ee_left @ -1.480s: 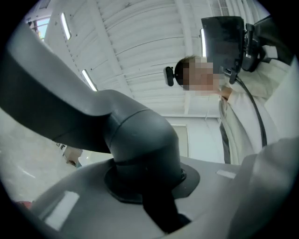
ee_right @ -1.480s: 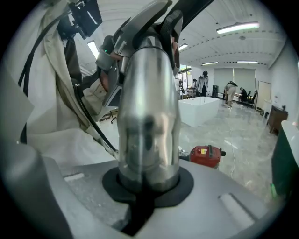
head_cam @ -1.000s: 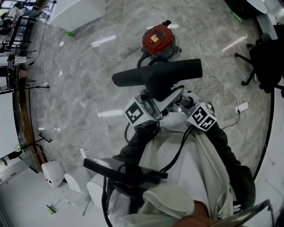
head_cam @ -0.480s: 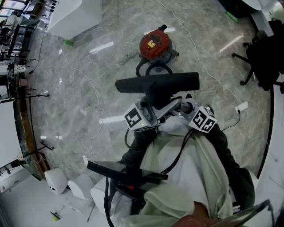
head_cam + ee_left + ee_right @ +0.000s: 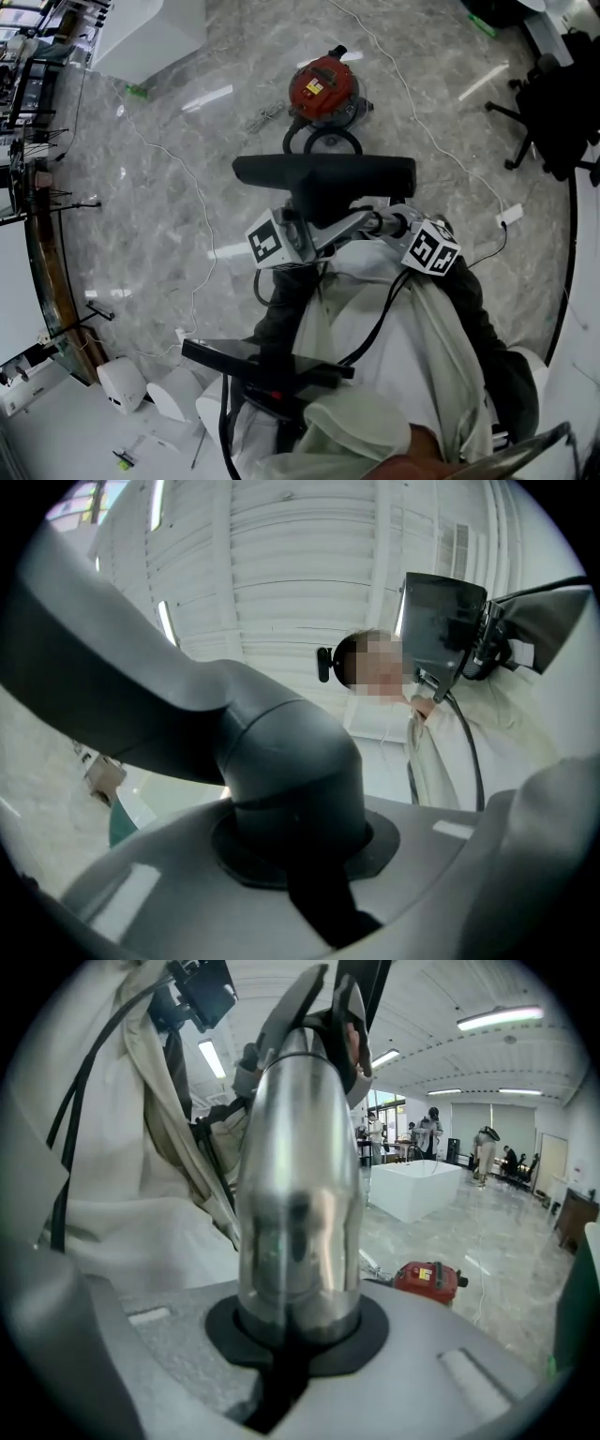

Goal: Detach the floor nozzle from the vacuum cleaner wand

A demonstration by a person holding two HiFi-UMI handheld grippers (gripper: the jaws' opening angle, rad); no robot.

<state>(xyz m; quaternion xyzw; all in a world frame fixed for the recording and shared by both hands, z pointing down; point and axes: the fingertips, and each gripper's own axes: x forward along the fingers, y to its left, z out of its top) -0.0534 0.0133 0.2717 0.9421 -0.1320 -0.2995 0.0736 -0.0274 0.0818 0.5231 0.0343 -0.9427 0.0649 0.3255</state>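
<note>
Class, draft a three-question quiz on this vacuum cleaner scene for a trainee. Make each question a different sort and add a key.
1. True or false: the right tongs are closed on the chrome wand.
2. What do the left tongs grip? A) the floor nozzle at its neck B) a loose cable C) nothing
3. Fill in: the red canister sits on the marble ____.
Key: 1 true; 2 A; 3 floor.
</note>
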